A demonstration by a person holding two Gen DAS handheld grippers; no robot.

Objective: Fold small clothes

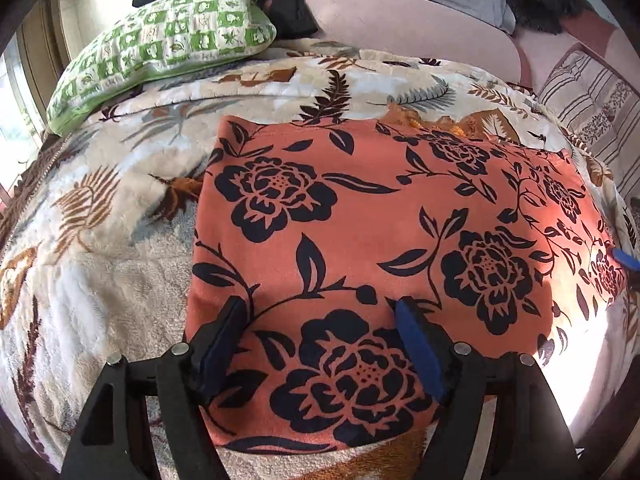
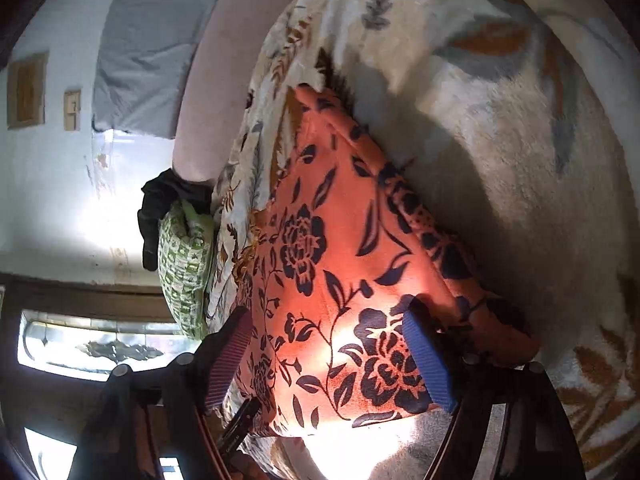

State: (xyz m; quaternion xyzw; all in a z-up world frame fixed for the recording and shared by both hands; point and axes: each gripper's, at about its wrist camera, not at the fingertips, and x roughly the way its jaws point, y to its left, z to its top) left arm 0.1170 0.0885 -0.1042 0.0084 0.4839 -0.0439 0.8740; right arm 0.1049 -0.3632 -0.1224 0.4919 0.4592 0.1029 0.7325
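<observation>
Left gripper point(image 1: 320, 312): angled steeply down over the near edge of the folded orange cloth with black flower print point(image 1: 360, 220), jaws spread, nothing pinched.
Right gripper point(image 2: 332, 332): rolled sideways, jaws parted over the cloth's sunlit end, released.
Cloth: laid flat on the fleecy leaf-patterned bed blanket point(image 1: 100, 260).
Hidden: cloth's layers cannot be counted.
Right view only: a window point(image 2: 100, 344).

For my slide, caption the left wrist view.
Open left gripper over a folded orange floral garment on a blanket.
</observation>
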